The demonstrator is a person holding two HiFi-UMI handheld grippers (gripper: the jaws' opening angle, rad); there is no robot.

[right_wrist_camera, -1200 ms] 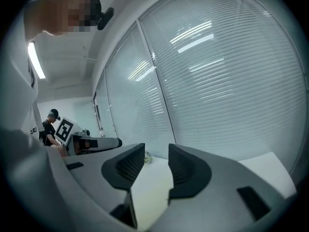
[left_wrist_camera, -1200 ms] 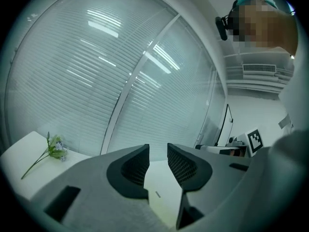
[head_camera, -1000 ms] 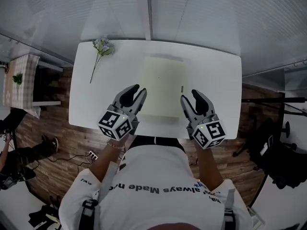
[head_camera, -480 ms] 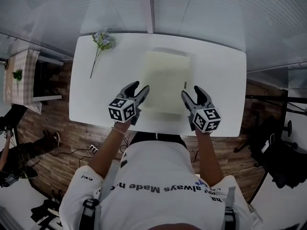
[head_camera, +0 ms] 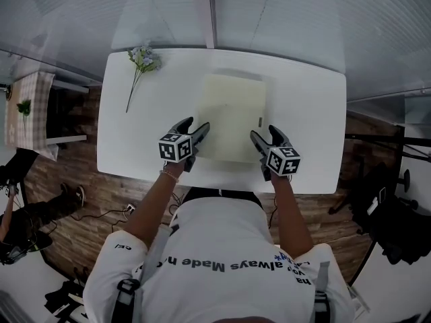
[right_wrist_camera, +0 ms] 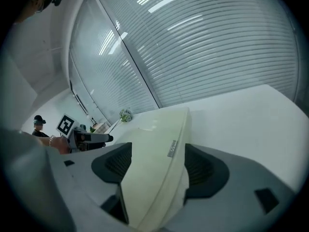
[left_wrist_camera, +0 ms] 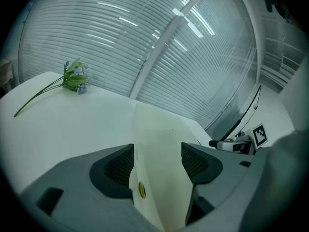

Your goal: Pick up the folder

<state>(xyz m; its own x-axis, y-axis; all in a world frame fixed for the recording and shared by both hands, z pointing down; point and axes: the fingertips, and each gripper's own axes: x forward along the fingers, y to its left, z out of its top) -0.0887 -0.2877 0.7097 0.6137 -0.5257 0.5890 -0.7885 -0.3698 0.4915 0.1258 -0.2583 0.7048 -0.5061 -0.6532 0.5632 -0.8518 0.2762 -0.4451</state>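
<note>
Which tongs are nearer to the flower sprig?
Left. The left tongs are at the left edge of the folder, on the same side as the flower sprig; the right tongs are at its right edge, farther off. Both are opening, with a folder edge between their jaws.

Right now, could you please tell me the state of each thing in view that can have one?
folder: closed, lying flat on the table.
left claw: jaws opening, folder's left edge between them, not gripped.
right claw: jaws opening, folder's right edge between them, not gripped.
flower sprig: lying flat, untouched.
</note>
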